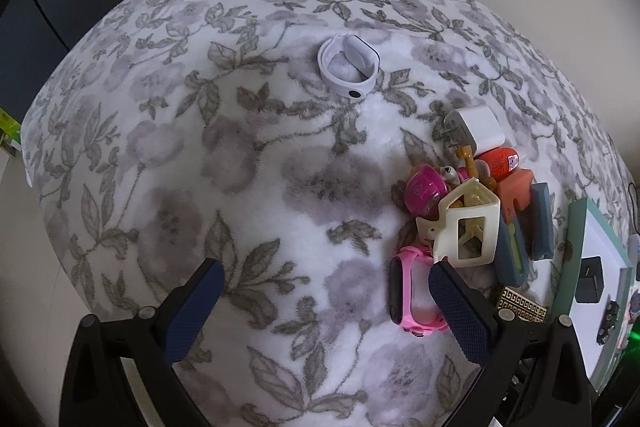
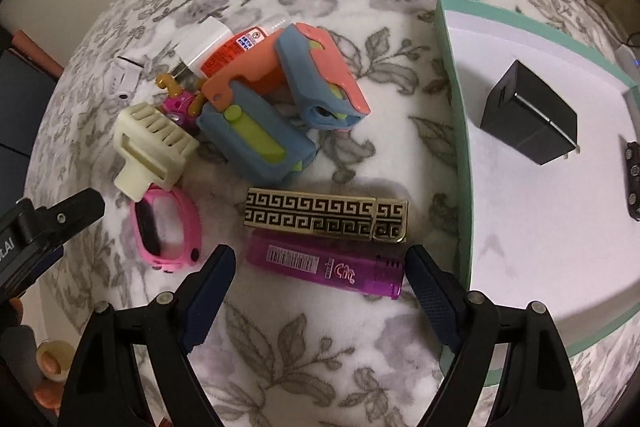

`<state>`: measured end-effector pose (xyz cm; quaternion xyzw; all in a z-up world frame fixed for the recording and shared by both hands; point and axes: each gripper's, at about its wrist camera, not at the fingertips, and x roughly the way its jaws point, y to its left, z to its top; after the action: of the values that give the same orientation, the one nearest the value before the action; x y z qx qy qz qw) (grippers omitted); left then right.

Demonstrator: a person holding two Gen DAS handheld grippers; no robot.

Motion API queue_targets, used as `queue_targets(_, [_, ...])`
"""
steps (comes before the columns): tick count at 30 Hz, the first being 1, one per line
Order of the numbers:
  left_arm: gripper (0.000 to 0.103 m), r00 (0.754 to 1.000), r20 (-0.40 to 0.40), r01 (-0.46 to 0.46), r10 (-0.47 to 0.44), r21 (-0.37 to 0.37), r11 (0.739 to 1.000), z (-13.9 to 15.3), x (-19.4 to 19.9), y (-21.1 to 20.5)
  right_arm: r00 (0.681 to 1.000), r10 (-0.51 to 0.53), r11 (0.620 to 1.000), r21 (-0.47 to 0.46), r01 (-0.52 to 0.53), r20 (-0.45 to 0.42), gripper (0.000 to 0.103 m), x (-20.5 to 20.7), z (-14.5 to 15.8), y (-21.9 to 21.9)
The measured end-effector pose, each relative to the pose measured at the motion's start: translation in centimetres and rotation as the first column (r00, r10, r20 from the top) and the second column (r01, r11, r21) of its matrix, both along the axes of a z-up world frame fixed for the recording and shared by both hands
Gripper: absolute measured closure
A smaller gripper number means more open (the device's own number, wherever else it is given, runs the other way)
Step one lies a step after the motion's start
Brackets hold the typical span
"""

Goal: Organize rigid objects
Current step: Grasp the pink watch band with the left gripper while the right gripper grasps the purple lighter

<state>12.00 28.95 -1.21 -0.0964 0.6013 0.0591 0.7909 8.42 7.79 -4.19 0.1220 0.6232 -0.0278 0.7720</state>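
A purple lighter (image 2: pixel 324 264) lies just ahead of my open right gripper (image 2: pixel 322 269), between its fingertips but not touched. Behind it lies a gold-and-black patterned lighter (image 2: pixel 326 215). A pink watch (image 2: pixel 166 227) and a cream hair clip (image 2: pixel 154 147) sit to the left, with blue-and-orange plastic pieces (image 2: pixel 256 131) behind. My left gripper (image 1: pixel 324 287) is open over bare blanket; the pink watch (image 1: pixel 412 291) and cream hair clip (image 1: pixel 468 227) lie by its right finger. A white wristband (image 1: pixel 348 67) rests farther back.
A teal-rimmed box lid (image 2: pixel 452 107) at the right holds a black charger cube (image 2: pixel 528 115). A white charger (image 1: pixel 476 127), an orange tube (image 1: pixel 500 163) and a magenta toy (image 1: pixel 424 191) are in the pile. The floral blanket (image 1: pixel 200 147) drops off at the left edge.
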Motion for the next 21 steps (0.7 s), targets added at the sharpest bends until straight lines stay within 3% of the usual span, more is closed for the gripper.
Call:
queue_targets(13, [0.0,0.999,-0.036,0.027,-0.026,0.017,1.0,-1.1,0.5,-0.8,0.999,-0.023,0.987,-0.157,0.027,0.032,0.016,0.4,-1.3,3.0])
queue_targets(21, [0.0,0.998,-0.044,0.054,-0.054,0.007,0.998,-1.3,0.6,-1.8,0.998,-0.03,0.987,-0.158,0.037,0.047,0.02,0.2,-1.6,3.6])
